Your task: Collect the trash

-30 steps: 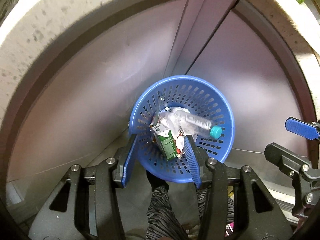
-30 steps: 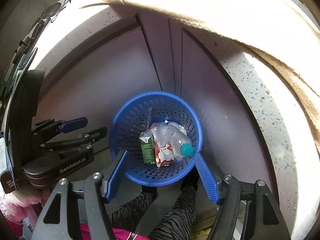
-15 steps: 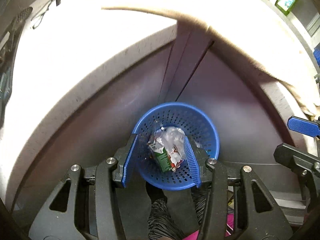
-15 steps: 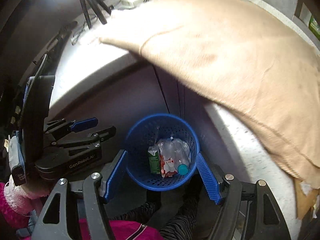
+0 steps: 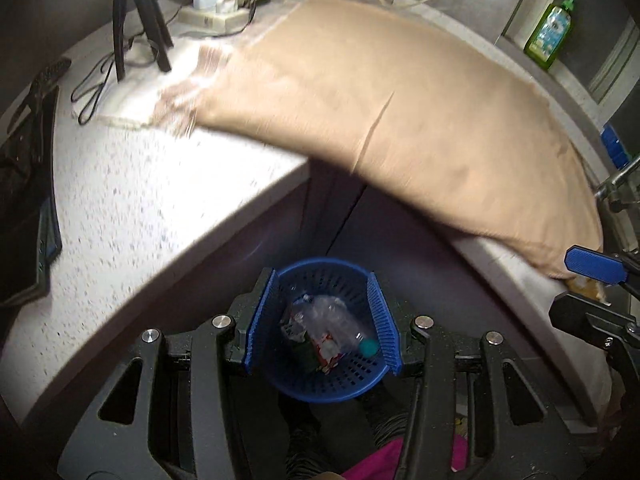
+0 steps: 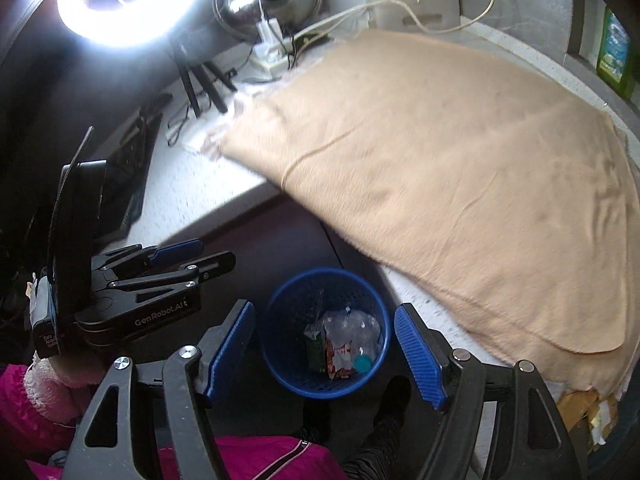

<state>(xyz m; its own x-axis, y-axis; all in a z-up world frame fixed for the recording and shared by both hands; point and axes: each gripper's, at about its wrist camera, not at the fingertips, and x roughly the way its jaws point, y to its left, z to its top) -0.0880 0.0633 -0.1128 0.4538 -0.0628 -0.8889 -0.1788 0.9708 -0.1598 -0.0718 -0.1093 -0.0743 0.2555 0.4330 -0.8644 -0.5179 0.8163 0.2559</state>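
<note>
A blue perforated waste basket (image 5: pixel 320 384) (image 6: pixel 288 308) stands on the floor under the desk corner. It holds a green carton (image 6: pixel 315 350), a red-and-white wrapper (image 6: pixel 339 360) and a crushed clear bottle with a teal cap (image 6: pixel 363 363) (image 5: pixel 368 346). My left gripper (image 5: pixel 323 320) is open and empty, high above the basket; it also shows in the right wrist view (image 6: pixel 192 256). My right gripper (image 6: pixel 325 350) is open and empty above the basket; one of its blue pads (image 5: pixel 592 266) shows in the left wrist view.
A speckled white desk (image 5: pixel 140 208) wraps around the corner, with a beige cloth (image 5: pixel 400 100) (image 6: pixel 460 184) over it. At the back are a power strip with cables (image 5: pixel 216 12), tripod legs (image 5: pixel 136 20), a lit ring light (image 6: pixel 132 4) and a green soap bottle (image 5: pixel 548 28).
Both grippers have risen well away from the basket, which now looks small and far below. The desk top, cloth and ring light have come into view. Both grippers stay open.
</note>
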